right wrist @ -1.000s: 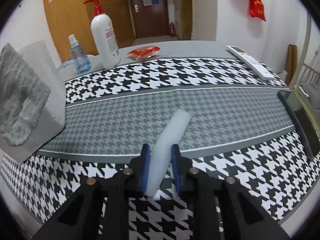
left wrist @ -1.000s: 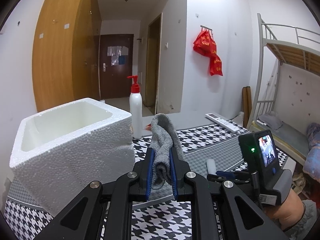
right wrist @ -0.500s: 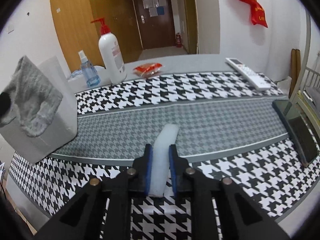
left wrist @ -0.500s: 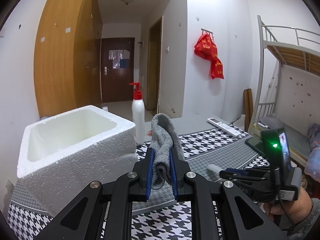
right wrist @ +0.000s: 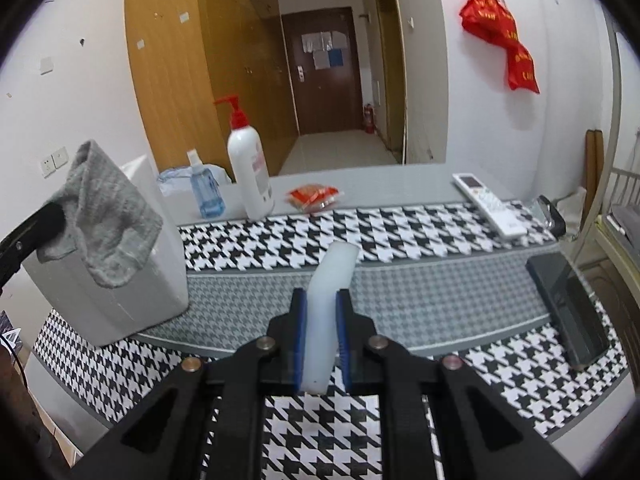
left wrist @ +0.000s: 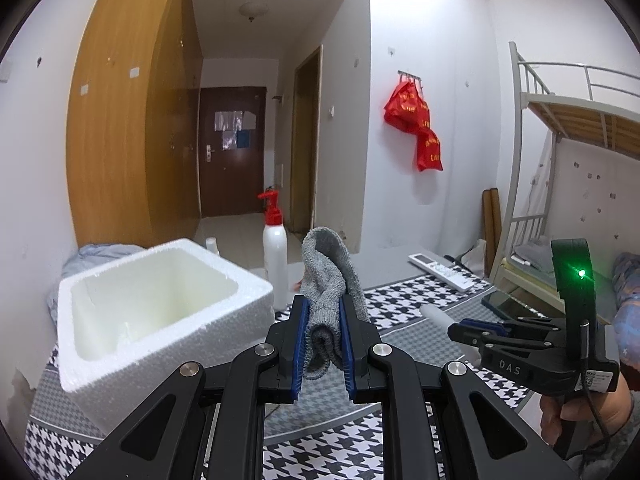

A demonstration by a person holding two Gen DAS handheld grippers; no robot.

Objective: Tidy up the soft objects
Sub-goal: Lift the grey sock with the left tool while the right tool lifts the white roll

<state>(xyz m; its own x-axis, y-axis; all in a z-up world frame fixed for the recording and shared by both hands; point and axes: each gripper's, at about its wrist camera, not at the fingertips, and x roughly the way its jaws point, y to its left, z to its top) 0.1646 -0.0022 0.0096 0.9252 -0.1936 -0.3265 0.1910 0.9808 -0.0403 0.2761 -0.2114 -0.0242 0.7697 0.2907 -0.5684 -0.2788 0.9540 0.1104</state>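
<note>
**Both grippers loaded above the worktop**

My left gripper [left wrist: 323, 344] has its jaws clamped on the grey sock [left wrist: 326, 280], held up just right of the foam box [left wrist: 160, 312]. My right gripper [right wrist: 321, 340] pinches the white foam strip [right wrist: 330, 292] over the houndstooth worktop [right wrist: 440, 300].

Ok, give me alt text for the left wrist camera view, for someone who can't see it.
The left gripper holds a gray sock in its shut jaws, above a checked tablecloth. An open white foam box sits to the left; the right gripper at right holds a white foam strip.
</note>
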